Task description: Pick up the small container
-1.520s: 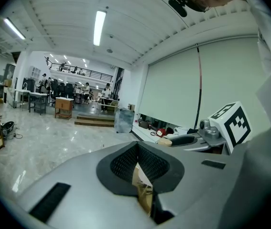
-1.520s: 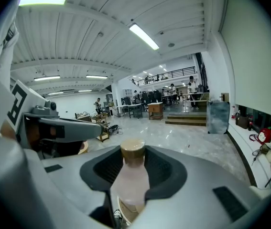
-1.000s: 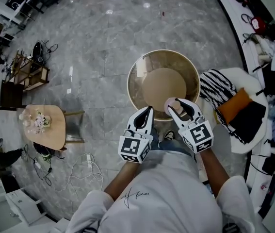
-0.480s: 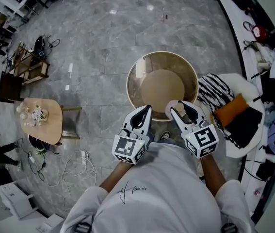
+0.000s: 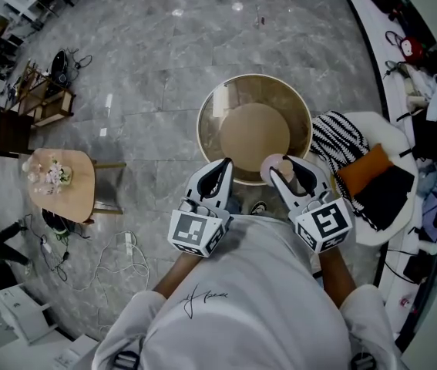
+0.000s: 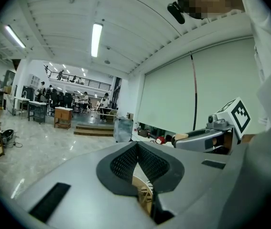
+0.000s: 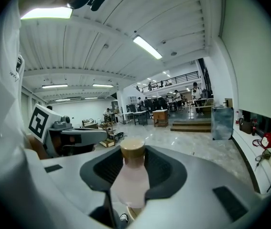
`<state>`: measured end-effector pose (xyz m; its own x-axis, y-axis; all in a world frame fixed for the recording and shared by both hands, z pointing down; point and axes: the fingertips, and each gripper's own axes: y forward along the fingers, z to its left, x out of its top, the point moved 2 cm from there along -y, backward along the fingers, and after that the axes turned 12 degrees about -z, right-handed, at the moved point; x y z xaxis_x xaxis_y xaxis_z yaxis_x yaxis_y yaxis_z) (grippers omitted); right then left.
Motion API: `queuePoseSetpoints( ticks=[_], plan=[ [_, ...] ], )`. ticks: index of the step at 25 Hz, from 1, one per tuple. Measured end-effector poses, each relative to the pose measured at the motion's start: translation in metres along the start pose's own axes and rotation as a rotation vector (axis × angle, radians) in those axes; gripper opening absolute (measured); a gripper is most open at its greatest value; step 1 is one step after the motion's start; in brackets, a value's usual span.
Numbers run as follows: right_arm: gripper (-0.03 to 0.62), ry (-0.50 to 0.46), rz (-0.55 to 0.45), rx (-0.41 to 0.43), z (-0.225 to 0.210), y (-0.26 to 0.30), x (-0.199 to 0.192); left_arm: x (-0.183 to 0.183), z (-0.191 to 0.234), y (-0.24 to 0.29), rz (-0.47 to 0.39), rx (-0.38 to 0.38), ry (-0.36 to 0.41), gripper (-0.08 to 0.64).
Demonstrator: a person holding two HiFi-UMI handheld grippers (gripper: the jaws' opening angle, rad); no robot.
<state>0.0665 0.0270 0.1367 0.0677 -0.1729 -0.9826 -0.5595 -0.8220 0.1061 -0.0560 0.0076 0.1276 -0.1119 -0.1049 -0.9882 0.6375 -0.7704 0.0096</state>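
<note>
The small container [image 5: 273,163] is a pale pink bottle [image 7: 130,180] with a tan cap. It stands upright between the jaws of my right gripper [image 5: 280,169], which is shut on its body [image 7: 132,171]. I hold it in the air at the near rim of a round glass-topped table [image 5: 212,112]. My left gripper [image 5: 221,174] hangs beside it to the left, with its jaws closed together and nothing between them [image 6: 136,150]. Each gripper shows in the other's view: the right gripper [image 6: 207,137] and the left gripper [image 7: 73,137].
A white chair [image 5: 384,230] with a striped blanket [image 5: 337,141] and an orange cushion [image 5: 361,169] stands right of the table. A small wooden table [image 5: 75,199] with flowers is at the left, with cables [image 5: 126,249] on the marble floor. My own shoes are below the grippers.
Both grippers have drifted slightly, the left one down and to the left. The right gripper keeps its hold on the pink container throughout.
</note>
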Motion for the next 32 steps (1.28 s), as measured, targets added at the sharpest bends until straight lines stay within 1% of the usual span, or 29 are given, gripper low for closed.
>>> queuePoseSetpoints(
  ticks=[7,12,28,32],
  plan=[
    [0.149,0.000,-0.011,0.016,0.004,-0.005,0.007,0.000,-0.002,-0.005,-0.003,0.004,-0.011,0.017],
    [0.149,-0.005,0.004,0.021,0.007,-0.003,0.008,0.001,-0.001,-0.009,-0.007,0.007,-0.025,0.017],
    [0.149,-0.023,0.007,0.058,0.005,-0.009,0.014,0.005,-0.016,-0.006,-0.012,-0.021,-0.024,0.017],
    [0.149,-0.021,0.013,0.052,0.006,-0.013,0.015,0.005,-0.020,-0.007,-0.013,-0.026,-0.029,0.017]
  ],
)
